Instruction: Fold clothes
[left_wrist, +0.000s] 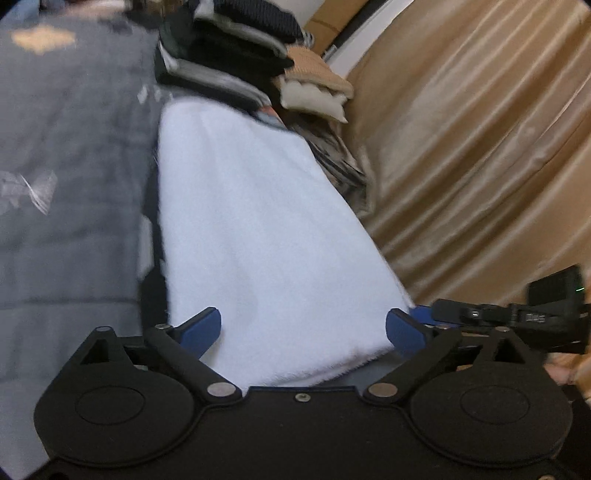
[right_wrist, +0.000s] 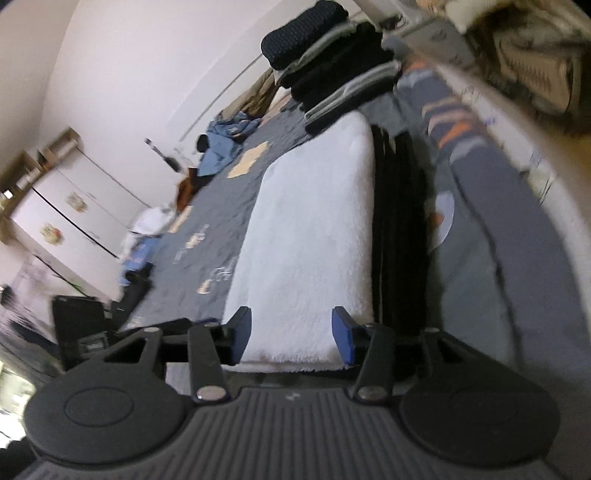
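While both claws stand at the near end of it, the item in hand is a white fluffy garment (left_wrist: 266, 229), already folded into a long narrow slab and lying on a grey quilted bed (left_wrist: 66, 155). Left claw (left_wrist: 303, 328): blue pads apart, one either side of the slab's near edge, gripping nothing. Right claw (right_wrist: 291, 338): pads likewise apart, straddling the same near end (right_wrist: 306, 236); whether they touch the pile cannot be told. Black clothing (right_wrist: 399, 240) lies just beside the slab on one flank. Stack of folded dark and grey garments (right_wrist: 332, 62) stands at the slab's far end, touching or nearly so. Tan folded pieces (left_wrist: 314, 85) beside that stack; gold curtain (left_wrist: 480, 147) behind. Unfolded blue clothing (right_wrist: 225, 144) lies well apart on the bed. Step judged: lengthwise folds done, final crosswise fold or transfer to the stack pending. Next move calls for both claws to close together on the near edge, catching all layers evenly, then carry it toward the far end without dragging the black clothing.
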